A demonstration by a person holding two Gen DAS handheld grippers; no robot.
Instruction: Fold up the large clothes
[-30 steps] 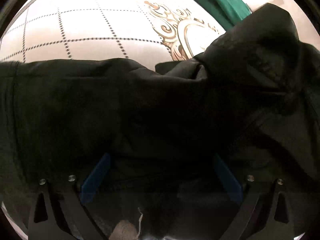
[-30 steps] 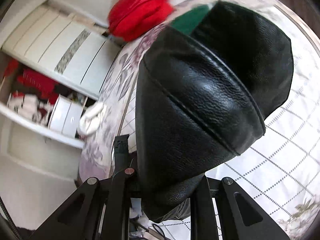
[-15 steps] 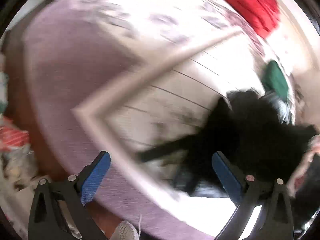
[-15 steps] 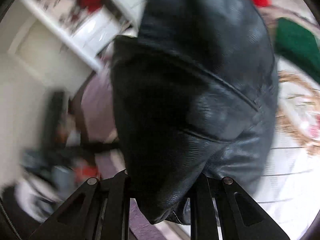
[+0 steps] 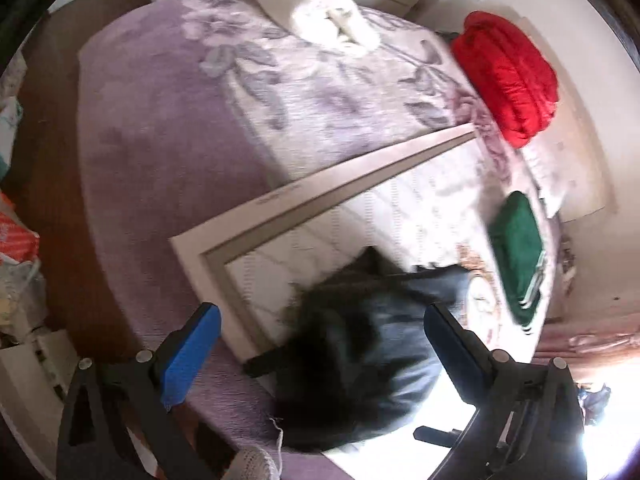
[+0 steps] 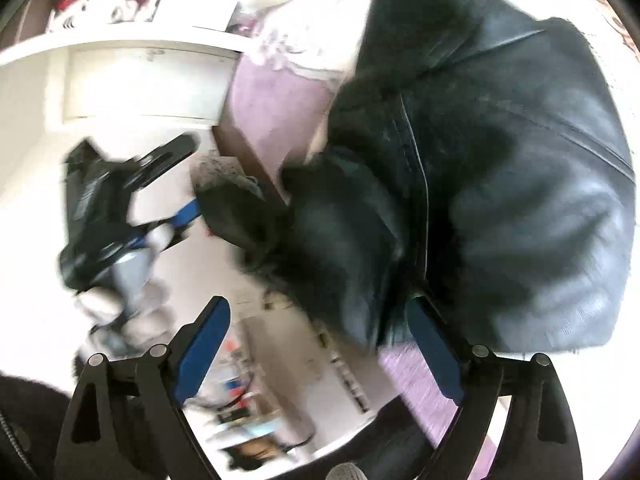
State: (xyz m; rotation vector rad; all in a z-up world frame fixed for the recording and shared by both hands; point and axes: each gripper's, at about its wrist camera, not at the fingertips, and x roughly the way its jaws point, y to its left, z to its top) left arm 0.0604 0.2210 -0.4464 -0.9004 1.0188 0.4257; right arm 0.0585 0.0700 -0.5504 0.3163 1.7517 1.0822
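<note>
A black leather jacket (image 5: 360, 360) lies bunched near the front corner of the bed, blurred in the left wrist view. My left gripper (image 5: 320, 356) is open, high above it, blue pads wide apart. In the right wrist view the jacket (image 6: 500, 184) fills the right side, its seams showing. My right gripper (image 6: 320, 352) is open and holds nothing; the jacket's lower edge hangs just past its right pad (image 6: 432, 348). The left gripper (image 6: 132, 200) shows blurred at the left of that view.
The bed has a lilac flowered cover (image 5: 160, 140) and a white quilted spread (image 5: 320, 248). On it lie a folded green garment (image 5: 516, 256), a red puffy garment (image 5: 508, 80) and a rolled white blanket (image 5: 316, 12). Cluttered floor (image 5: 20, 260) and white shelving (image 6: 140, 80) flank the bed.
My right gripper was shut on the jacket and has opened, letting it drop onto the bed. My left gripper has lifted well away from the jacket. Both views are swinging fast.
</note>
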